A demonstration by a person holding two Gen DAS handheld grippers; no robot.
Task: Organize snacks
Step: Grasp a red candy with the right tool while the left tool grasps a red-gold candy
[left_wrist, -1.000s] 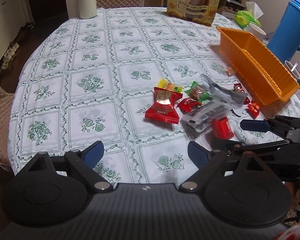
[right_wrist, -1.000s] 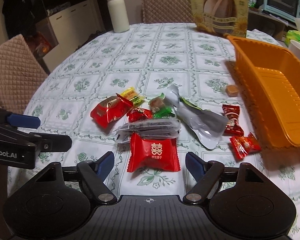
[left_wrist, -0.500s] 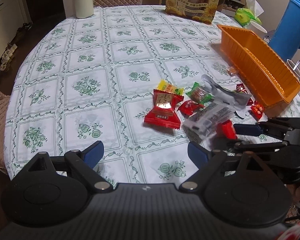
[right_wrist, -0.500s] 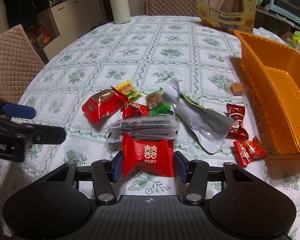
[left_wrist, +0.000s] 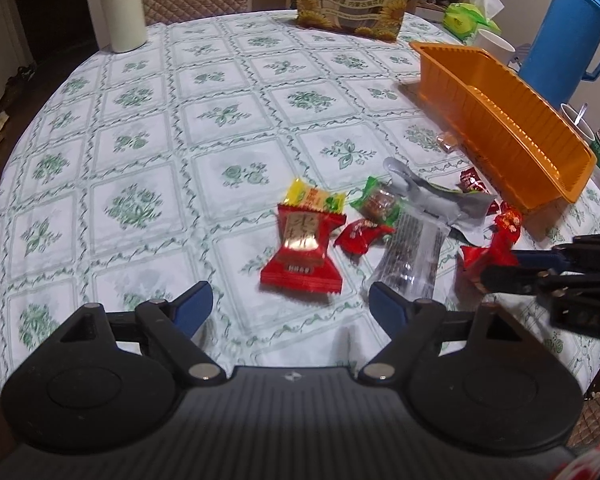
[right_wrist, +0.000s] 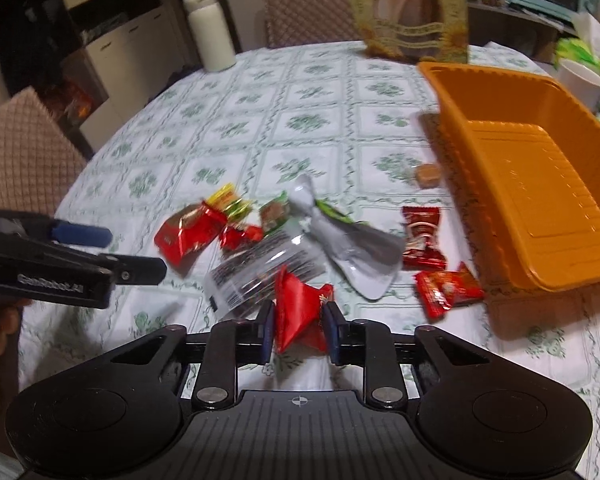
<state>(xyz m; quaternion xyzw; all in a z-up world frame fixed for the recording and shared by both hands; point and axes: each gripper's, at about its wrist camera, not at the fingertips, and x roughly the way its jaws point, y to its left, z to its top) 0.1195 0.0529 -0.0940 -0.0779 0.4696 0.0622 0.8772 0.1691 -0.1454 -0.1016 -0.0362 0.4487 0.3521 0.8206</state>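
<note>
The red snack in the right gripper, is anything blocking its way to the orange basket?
Nothing tall does. The red snack is pinched in the right gripper. Toward the orange basket only two small red candies lie flat on the table, then the basket's near wall.

Orange tray (right_wrist: 452, 92), white cloth (left_wrist: 220, 160) with green floral squares, red packets (left_wrist: 302, 256), blue jug (left_wrist: 564, 28).

Left of the snack pile (left_wrist: 380, 228), open counter (left_wrist: 160, 140) is lying free; right of it, the orange tray (right_wrist: 540, 184) is blocking passage, its near wall just beside the pile.
</note>
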